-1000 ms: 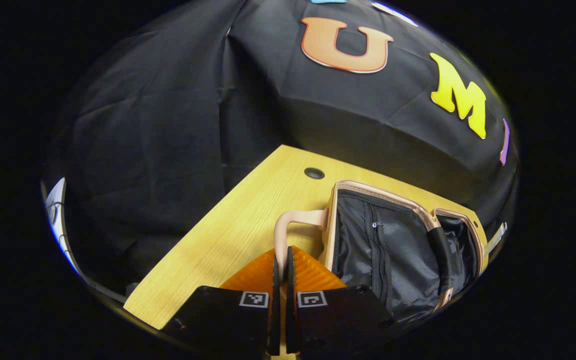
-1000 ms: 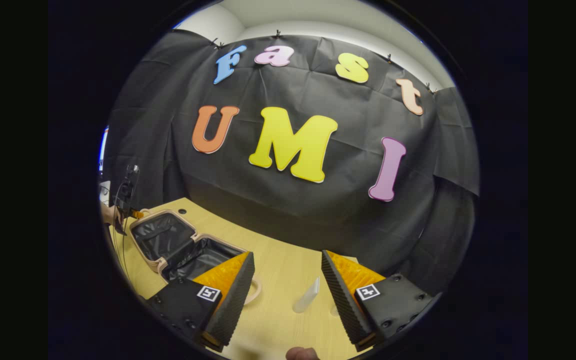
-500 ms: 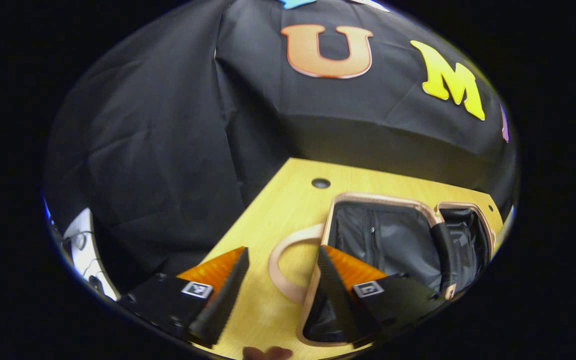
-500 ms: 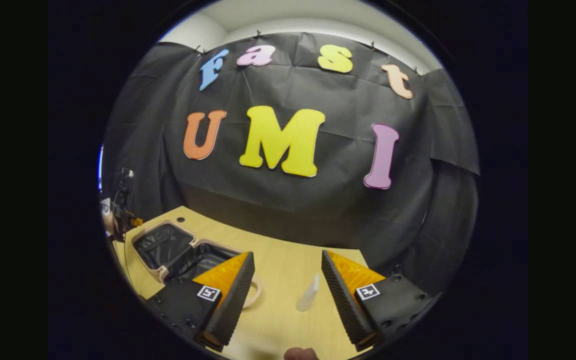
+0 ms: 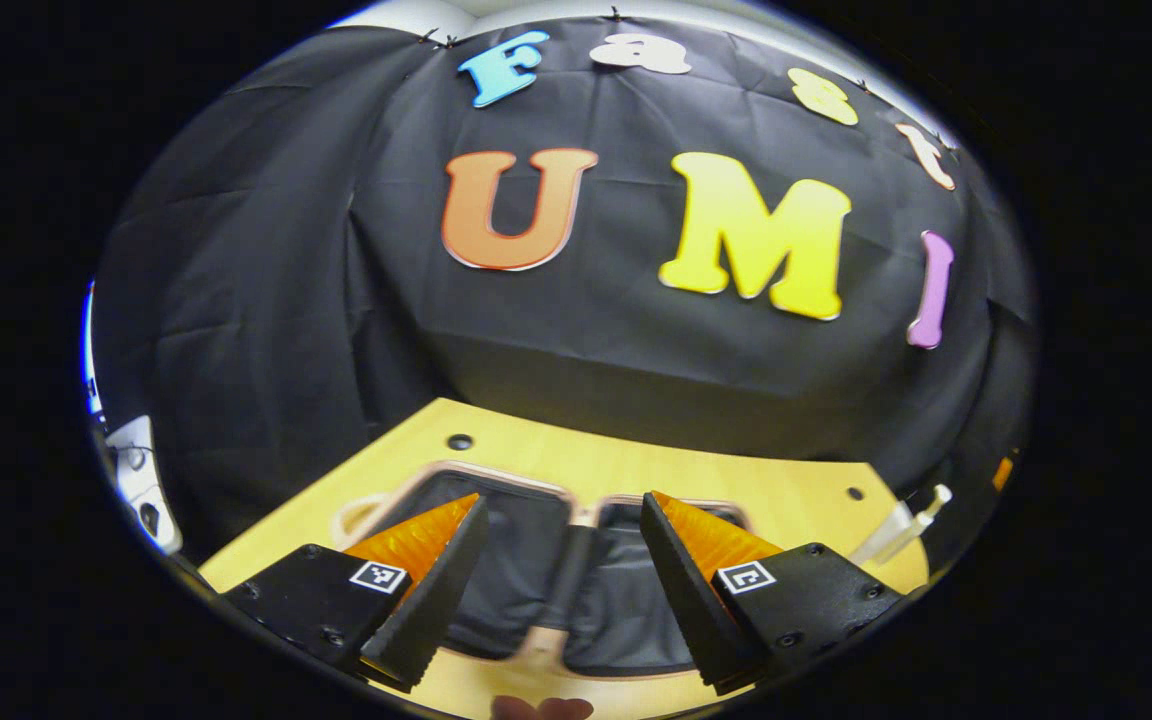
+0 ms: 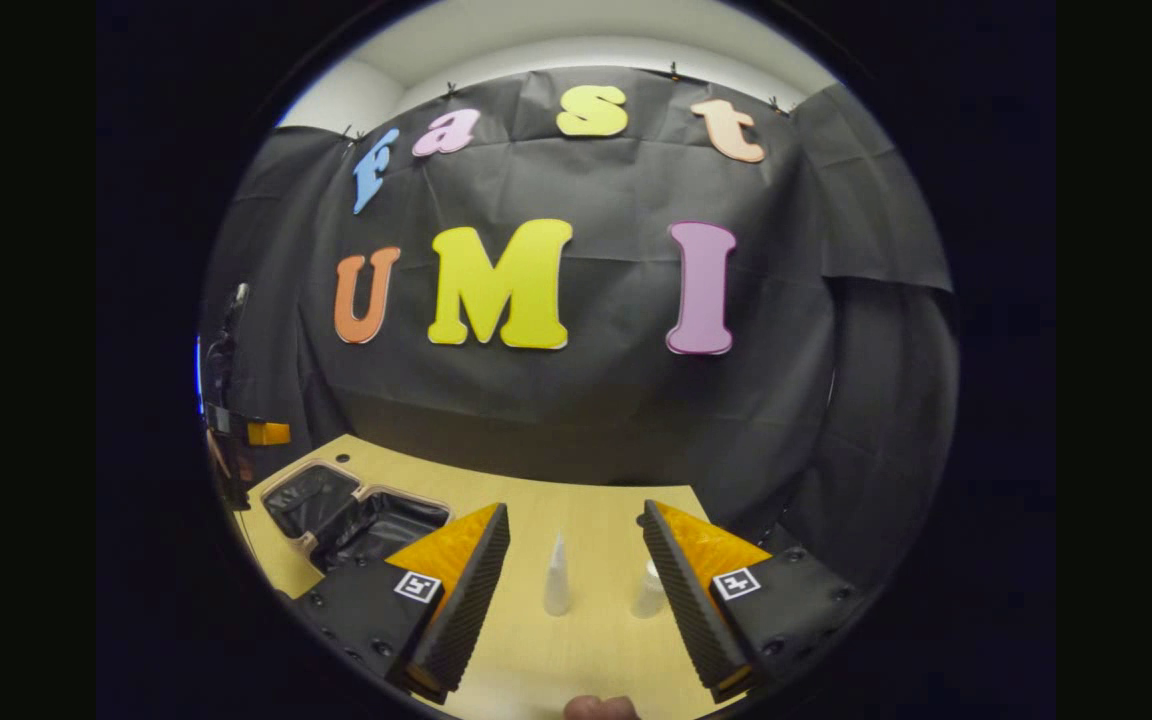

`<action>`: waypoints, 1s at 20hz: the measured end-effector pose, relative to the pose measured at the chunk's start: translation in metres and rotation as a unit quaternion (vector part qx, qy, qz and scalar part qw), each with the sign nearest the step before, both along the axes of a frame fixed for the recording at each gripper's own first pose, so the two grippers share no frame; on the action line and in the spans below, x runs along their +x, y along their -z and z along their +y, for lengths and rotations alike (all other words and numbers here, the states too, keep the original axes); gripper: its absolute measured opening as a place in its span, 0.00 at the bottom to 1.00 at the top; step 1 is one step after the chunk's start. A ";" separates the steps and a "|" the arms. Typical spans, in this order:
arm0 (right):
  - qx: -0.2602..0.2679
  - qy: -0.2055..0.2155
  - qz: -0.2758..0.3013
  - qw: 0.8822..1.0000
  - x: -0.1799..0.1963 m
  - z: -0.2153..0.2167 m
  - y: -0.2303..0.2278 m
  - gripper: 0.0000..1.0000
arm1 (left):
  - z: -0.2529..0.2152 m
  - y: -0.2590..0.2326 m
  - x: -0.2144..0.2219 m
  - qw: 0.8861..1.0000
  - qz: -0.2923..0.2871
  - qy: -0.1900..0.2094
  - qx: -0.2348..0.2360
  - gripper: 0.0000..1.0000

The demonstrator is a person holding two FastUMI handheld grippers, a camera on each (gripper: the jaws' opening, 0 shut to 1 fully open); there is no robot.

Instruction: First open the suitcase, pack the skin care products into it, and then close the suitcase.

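Holding left gripper (image 5: 561, 580) and right gripper (image 6: 576, 590) level, each with fingers spread wide apart, gripping nothing, both pointing forward.

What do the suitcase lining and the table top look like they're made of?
The suitcase lining looks like thin black woven fabric, probably nylon: matte, creased, slightly sheened. The table top looks like light wood or wood-look laminate: fine straight grain, smooth satin surface.
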State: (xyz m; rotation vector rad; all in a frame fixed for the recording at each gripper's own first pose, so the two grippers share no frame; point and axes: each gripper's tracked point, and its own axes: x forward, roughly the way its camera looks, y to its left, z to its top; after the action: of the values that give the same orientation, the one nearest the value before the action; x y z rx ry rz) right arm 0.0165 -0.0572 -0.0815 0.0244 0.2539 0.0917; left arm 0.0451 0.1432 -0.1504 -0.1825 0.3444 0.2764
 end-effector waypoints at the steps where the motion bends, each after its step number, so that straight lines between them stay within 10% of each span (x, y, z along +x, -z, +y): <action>1: 0.002 0.006 0.000 1.000 -0.001 -0.010 0.003 0.80 | -0.028 -0.003 0.001 1.000 -0.003 0.014 0.000 1.00; 12: -0.012 0.024 0.059 0.998 -0.022 -0.099 0.053 0.80 | -0.288 0.078 0.018 0.971 0.032 0.235 0.016 0.97; 20: -0.009 0.049 0.103 0.993 -0.028 -0.149 0.069 0.80 | -0.349 0.190 0.086 0.967 0.078 0.243 0.005 0.97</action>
State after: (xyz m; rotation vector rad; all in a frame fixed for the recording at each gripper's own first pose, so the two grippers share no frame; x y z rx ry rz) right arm -0.0116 -0.2058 -0.1504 0.0278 0.4594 -0.0104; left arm 0.1315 -0.2056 -0.3403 -0.0620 0.5314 -0.1934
